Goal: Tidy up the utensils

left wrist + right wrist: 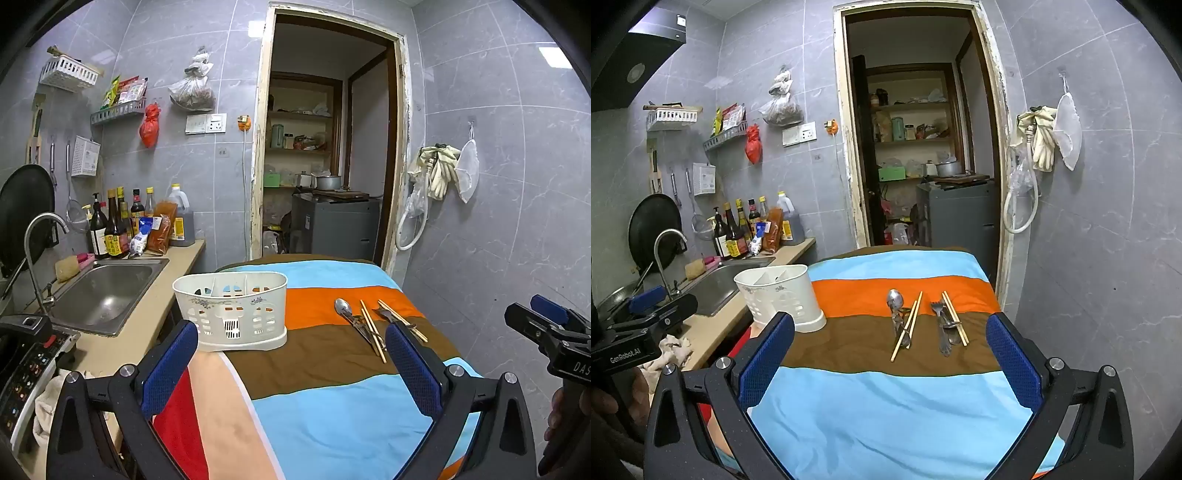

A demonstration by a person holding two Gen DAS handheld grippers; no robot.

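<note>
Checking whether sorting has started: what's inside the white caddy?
The caddy shows only its dividers through the open top; no utensil sticks out. Its floor is hidden by the walls.

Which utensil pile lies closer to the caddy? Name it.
The left pile, the one with the upturned spoon crossed by chopsticks. The fork pile lies farther right from the white caddy.

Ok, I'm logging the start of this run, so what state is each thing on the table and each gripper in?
Caddy: upright, nothing seen inside.
Spoon: flat on the cloth, lying with chopsticks.
Fork: flat on the cloth, outside the caddy.
Chopsticks: loose, two pairs, not sorted.
Left gripper: open, holding nothing.
Right gripper: open, holding nothing.
</note>
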